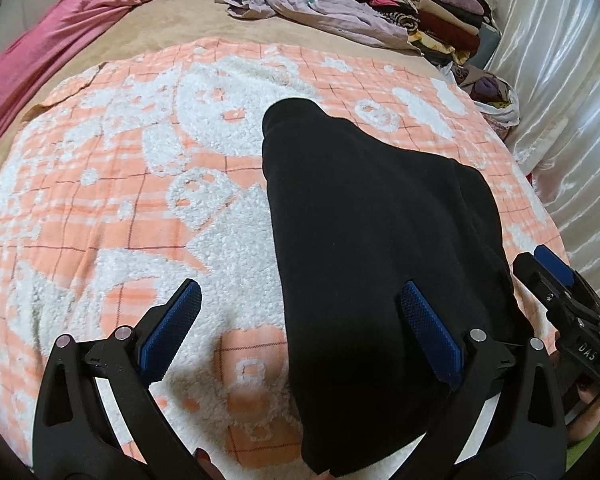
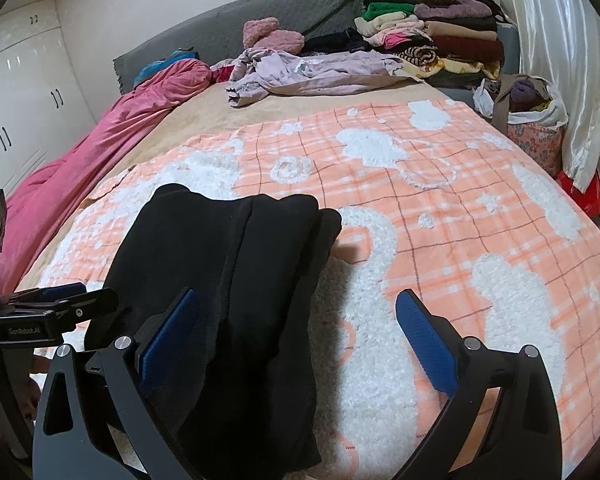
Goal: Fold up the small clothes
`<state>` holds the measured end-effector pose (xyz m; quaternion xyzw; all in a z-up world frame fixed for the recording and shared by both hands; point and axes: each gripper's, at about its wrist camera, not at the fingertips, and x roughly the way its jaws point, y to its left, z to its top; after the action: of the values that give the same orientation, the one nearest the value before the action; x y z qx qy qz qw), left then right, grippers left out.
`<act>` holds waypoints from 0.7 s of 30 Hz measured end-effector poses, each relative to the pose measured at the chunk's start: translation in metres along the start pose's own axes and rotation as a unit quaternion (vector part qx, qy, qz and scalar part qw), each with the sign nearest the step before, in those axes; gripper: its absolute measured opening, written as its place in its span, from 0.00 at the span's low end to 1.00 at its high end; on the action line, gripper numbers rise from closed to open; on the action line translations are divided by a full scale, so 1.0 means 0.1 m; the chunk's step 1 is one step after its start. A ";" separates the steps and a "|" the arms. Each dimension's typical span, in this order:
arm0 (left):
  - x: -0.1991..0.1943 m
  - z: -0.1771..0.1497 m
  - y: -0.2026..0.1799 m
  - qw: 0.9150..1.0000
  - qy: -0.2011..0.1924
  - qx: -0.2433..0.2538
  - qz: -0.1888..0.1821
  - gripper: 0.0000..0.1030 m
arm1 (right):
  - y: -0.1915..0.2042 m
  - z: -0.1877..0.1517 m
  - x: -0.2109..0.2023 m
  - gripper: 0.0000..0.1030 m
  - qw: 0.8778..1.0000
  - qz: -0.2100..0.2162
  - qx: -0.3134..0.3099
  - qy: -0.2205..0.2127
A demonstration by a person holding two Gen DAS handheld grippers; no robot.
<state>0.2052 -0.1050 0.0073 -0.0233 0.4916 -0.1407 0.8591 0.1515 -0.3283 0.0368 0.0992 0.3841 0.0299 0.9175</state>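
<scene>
Black gripper point(image 1: 300, 332) frames, blue textured fingers point(image 1: 429, 332).

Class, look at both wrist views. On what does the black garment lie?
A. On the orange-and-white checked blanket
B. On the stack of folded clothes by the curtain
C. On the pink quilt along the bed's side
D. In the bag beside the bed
A: the black garment rests flat on the orange-and-white checked blanket, between the open left gripper and open right gripper.

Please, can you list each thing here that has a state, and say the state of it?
black garment: folded lengthwise, flat on the blanket
left gripper: open, holding nothing
right gripper: open, holding nothing
lilac garment: crumpled, unfolded
clothes stack: folded, piled
bag: open, filled
</scene>
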 end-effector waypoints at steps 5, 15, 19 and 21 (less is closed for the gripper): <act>-0.14 -0.03 0.01 1.000 -0.017 0.000 -0.003 0.91 | 0.00 -0.04 -0.12 0.95 1.000 -0.004 0.007 -0.012; -0.35 -0.15 0.02 0.999 -0.037 0.006 0.006 0.91 | 0.05 -0.02 -0.37 0.95 0.999 -0.003 0.009 -0.036; -0.45 -0.18 0.01 0.999 -0.047 0.008 0.004 0.91 | 0.09 -0.02 -0.50 0.95 0.999 -0.005 0.003 -0.049; -0.52 -0.21 -0.01 0.998 -0.054 0.014 0.005 0.91 | 0.09 -0.02 -0.57 0.95 0.999 -0.004 0.003 -0.054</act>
<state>0.1622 -0.0905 0.0404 -0.0168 0.4423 -0.1418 0.8854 0.1100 -0.3265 0.0768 0.1020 0.3342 0.0194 0.9368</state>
